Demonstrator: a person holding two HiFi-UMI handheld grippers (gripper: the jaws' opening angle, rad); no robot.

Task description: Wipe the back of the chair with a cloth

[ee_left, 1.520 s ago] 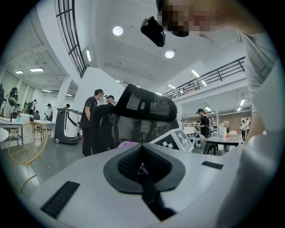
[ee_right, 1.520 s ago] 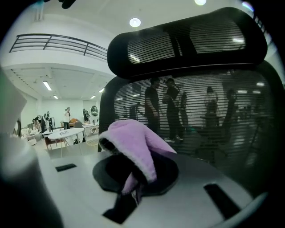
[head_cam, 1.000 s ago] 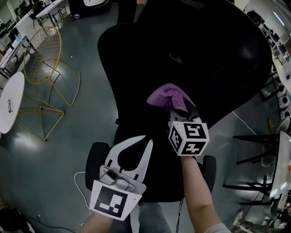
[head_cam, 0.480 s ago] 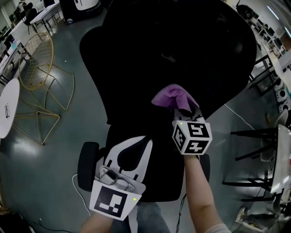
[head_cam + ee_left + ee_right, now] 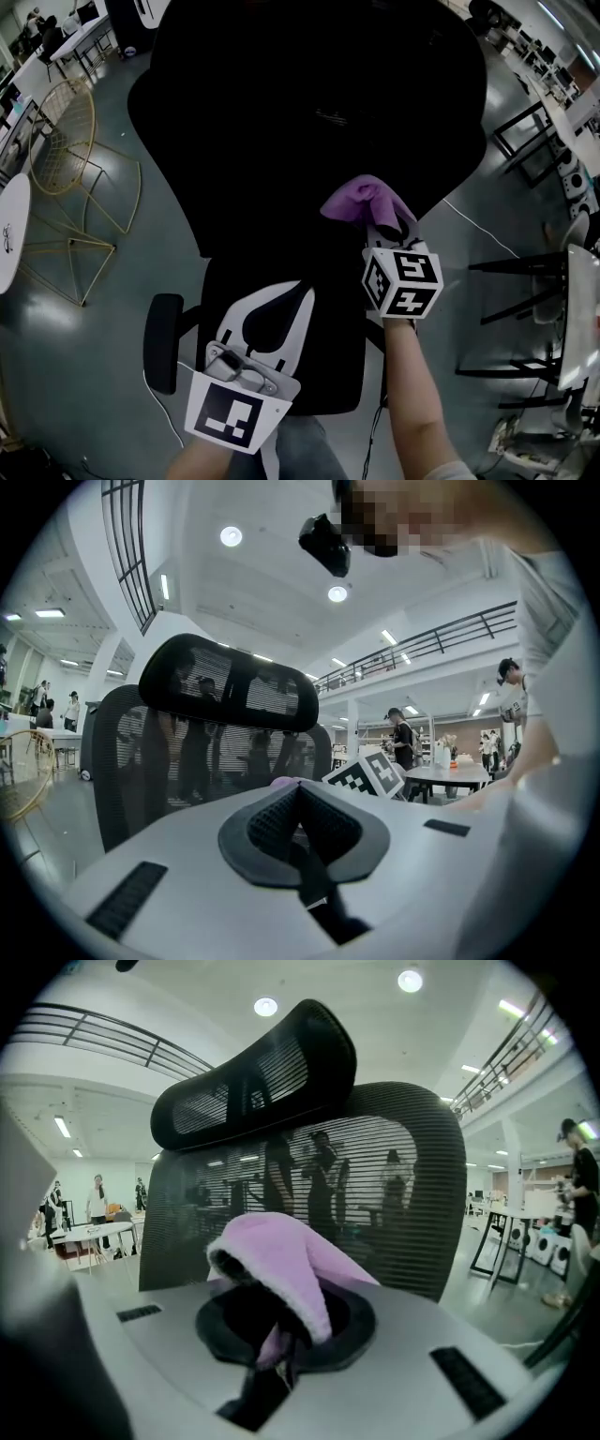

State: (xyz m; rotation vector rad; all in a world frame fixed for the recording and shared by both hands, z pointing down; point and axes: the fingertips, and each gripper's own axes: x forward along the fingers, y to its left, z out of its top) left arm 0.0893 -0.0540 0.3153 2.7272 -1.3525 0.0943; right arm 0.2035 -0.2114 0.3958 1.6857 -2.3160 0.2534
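Cloth [image 5: 361, 200] pinched in your right hand-held gripper [image 5: 380, 228], in front of the office chair [image 5: 309, 112] back.

Your right hand-held gripper has its jaws closed on the purple cloth, which bunches up out of them over the lower right part of the black mesh back; whether it touches the mesh can't be told. Your left hand-held gripper [image 5: 281, 300] sits lower and just beside it, jaws pressed together with nothing between them, aimed at the same chair. The headrest [image 5: 253, 1063] rises above the back. A gold wire chair [image 5: 66, 141] stands well apart on the grey floor [image 5: 112, 281] to your left.
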